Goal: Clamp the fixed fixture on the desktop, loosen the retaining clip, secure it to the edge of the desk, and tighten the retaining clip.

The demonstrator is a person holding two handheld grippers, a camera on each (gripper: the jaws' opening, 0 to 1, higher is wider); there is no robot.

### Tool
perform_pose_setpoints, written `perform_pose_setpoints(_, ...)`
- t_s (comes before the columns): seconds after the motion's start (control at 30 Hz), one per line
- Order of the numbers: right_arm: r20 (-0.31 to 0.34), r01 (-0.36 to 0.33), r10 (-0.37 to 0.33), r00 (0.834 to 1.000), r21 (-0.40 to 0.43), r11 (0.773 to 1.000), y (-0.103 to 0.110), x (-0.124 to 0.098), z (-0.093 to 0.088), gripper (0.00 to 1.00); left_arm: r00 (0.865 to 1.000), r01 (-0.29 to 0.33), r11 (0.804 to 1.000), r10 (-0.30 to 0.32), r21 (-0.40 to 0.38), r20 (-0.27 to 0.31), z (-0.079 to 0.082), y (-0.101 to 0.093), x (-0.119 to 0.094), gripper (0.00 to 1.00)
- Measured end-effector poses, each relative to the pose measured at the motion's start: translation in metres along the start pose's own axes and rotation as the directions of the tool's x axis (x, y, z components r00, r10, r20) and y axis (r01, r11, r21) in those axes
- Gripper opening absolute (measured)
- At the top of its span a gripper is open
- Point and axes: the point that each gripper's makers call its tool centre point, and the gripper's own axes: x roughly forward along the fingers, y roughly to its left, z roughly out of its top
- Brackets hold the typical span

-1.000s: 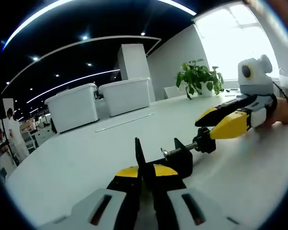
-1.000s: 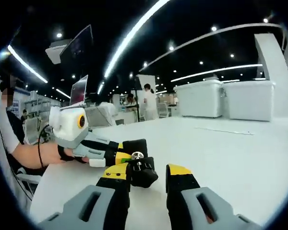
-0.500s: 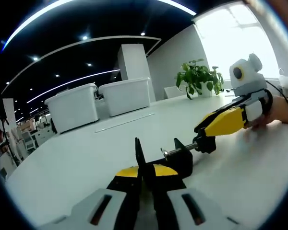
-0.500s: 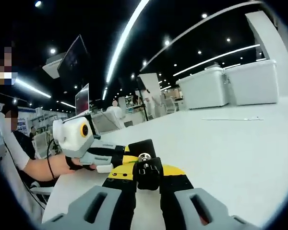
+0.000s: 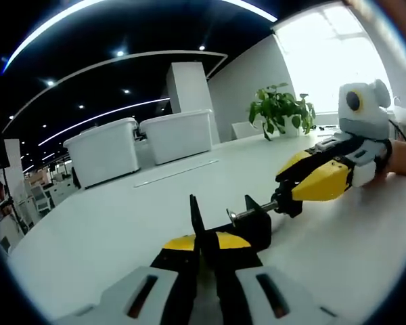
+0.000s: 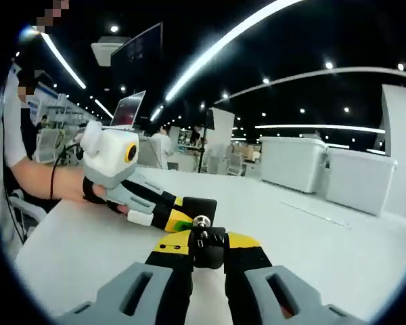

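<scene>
The fixture [image 5: 247,223], a black screw clamp, sat on the white surface [image 5: 108,230], its body pinched in the closed left hand-held gripper [image 5: 204,245]. The right hand-held gripper [image 6: 208,245] was closed around the screw knob [image 6: 207,248]. If the left grip slipped, the clamp would likely spin with the knob instead of loosening. The left gripper view showed the threaded rod [image 5: 256,210]; the right showed the screw end-on.

R gripper [image 6: 200,245] rolled back, knob [image 6: 205,244] turned
</scene>
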Motion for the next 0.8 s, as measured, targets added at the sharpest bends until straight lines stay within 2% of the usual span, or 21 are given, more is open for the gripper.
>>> perform_pose_setpoints(0.1, -0.007, 0.027, -0.029, 1.000, -0.187, 0.982, 0.005, 0.003, 0.001, 0.16, 1.000, -0.005, 1.000, 0.005, -0.001, -0.002, 0.000, 0.001, 0.000, 0.08)
perform_pose_setpoints(0.17, -0.012, 0.032, -0.035, 0.999, -0.224, 0.974, 0.007, 0.004, 0.000, 0.16, 1.000, -0.007, 1.000, 0.007, -0.001, -0.002, 0.000, 0.001, 0.000, 0.08)
perform_pose_setpoints(0.27, -0.009, 0.031, -0.034, 0.999, -0.199, 0.980, 0.004, 0.005, -0.001, 0.17, 1.000, -0.008, 1.000, 0.008, -0.001, -0.002, 0.000, 0.001, -0.001, 0.08)
perform_pose_setpoints(0.33, -0.004, 0.027, -0.028, 1.000, -0.135, 0.990, 0.002, 0.005, -0.001, 0.17, 1.000, -0.008, 1.000, 0.008, -0.001, -0.002, -0.001, 0.002, 0.000, 0.08)
perform_pose_setpoints(0.4, -0.002, 0.013, -0.013, 1.000, -0.019, 1.000, 0.002, 0.004, -0.001, 0.20, 1.000, -0.008, 1.000, 0.008, 0.000, -0.001, -0.001, 0.002, -0.001, 0.08)
perform_pose_setpoints(0.47, 0.009, -0.013, 0.013, 1.000, 0.080, 0.997, 0.001, 0.004, -0.001, 0.30, 1.000, -0.008, 1.000, 0.008, 0.000, -0.001, -0.001, 0.002, -0.001, 0.08)
perform_pose_setpoints(0.53, 0.024, -0.011, 0.007, 1.000, 0.175, 0.984, -0.007, 0.002, 0.002, 0.33, 1.000, -0.008, 1.000, 0.008, 0.000, -0.001, -0.001, 0.002, -0.001, 0.08)
perform_pose_setpoints(0.6, 0.037, -0.012, 0.000, 0.999, 0.305, 0.952, -0.016, -0.001, 0.003, 0.33, 1.000, -0.007, 1.000, 0.007, 0.001, -0.001, -0.001, 0.002, 0.000, 0.08)
perform_pose_setpoints(0.7, 0.055, -0.041, 0.018, 0.998, 0.448, 0.893, -0.023, -0.003, 0.003, 0.30, 1.000, -0.007, 1.000, 0.007, 0.002, -0.001, -0.001, 0.001, -0.001, 0.08)
perform_pose_setpoints(0.8, 0.055, -0.052, 0.027, 0.998, 0.535, 0.843, -0.025, -0.006, 0.002, 0.29, 1.000, -0.007, 1.000, 0.007, 0.002, -0.001, -0.001, 0.002, -0.001, 0.08)
